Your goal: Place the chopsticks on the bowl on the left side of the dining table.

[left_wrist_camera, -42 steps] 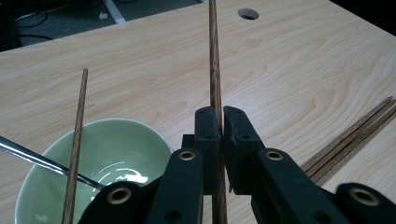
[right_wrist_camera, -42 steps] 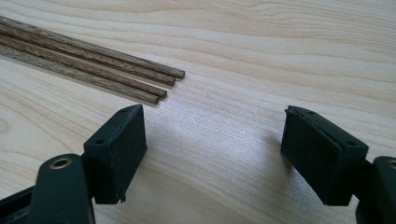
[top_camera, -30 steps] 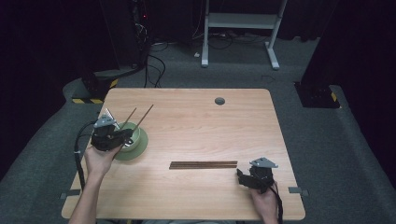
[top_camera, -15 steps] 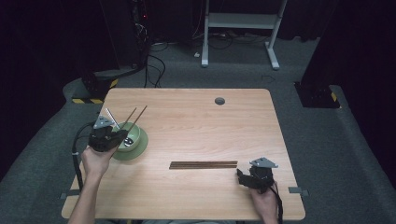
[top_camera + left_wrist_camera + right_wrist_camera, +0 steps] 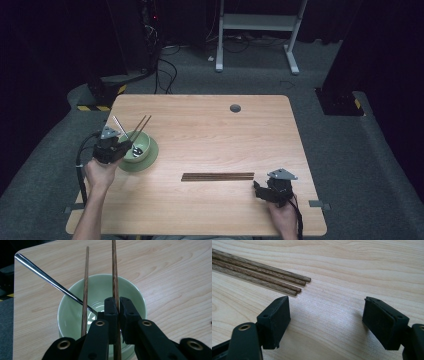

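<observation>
The left gripper [image 5: 119,312] covers the bowl's [image 5: 75,315] near rim and the spoon's [image 5: 52,285] head, and the clamped chopstick [image 5: 114,275] runs off the top edge. In the right gripper view the chopsticks [image 5: 262,277] are cut off at the left. From above, the left forearm [image 5: 90,215] leaves at the bottom.

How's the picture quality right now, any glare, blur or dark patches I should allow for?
High view: the table is evenly lit, the floor and room around it fall into deep shadow. Left gripper view: sharp, with bright glare along the spoon handle. Right gripper view: sharp on the chopsticks, soft shadows beside the open jaws.
</observation>
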A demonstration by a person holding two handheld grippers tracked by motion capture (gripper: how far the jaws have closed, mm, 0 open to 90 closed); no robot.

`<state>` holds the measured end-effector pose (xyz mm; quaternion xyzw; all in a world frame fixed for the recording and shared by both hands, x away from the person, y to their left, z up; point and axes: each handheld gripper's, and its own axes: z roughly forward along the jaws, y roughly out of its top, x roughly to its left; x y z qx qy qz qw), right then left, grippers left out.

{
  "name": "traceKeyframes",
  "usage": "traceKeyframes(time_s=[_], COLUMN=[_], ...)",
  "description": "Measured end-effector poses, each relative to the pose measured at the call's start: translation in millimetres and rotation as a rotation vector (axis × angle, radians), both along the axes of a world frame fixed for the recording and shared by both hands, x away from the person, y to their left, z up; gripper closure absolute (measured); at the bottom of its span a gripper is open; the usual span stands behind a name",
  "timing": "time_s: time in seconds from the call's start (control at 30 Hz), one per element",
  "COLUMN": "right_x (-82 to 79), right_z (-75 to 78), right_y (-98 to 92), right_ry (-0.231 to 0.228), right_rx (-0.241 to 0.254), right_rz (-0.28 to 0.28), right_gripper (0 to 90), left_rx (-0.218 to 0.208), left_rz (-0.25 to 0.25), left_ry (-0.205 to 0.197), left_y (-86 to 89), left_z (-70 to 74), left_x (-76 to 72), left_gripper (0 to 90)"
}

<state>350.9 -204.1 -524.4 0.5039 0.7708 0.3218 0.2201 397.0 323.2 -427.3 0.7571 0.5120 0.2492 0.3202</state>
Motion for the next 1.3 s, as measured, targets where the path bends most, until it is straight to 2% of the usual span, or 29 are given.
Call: traceKeyframes(time_s=[0.27,0.33,0.5,0.67,0.87,1.3], right_x=[0.1,0.0,0.1,0.0,0.1,0.1], right_z=[0.0,0.0,0.0,0.0,0.0,0.0], right_y=[-0.1,0.0,-0.1,0.0,0.0,0.0], right_ry=[-0.001,0.000,-0.001,0.000,-0.001,-0.001], right_rx=[-0.001,0.000,-0.001,0.000,-0.001,-0.001], right_rz=[0.001,0.000,0.001,0.000,0.001,0.001], right_gripper=[22.0,22.0,22.0,22.0,22.0,22.0], left_rx=[0.049,0.079,0.101,0.103,0.142,0.142], left_rz=[0.012,0.020,0.023,0.030,0.046,0.068], left_ry=[0.014,0.022,0.035,0.037,0.048,0.062], left_y=[-1.4,-1.2,-1.8,-3.2,-4.3,-0.5], left_z=[-4.5,-4.9,-5.4,-6.4,-9.5,-13.3], left_x=[6.9,9.2,13.9,17.9,23.0,27.4], left_gripper=[84.2,84.2,84.2,84.2,84.1,84.1])
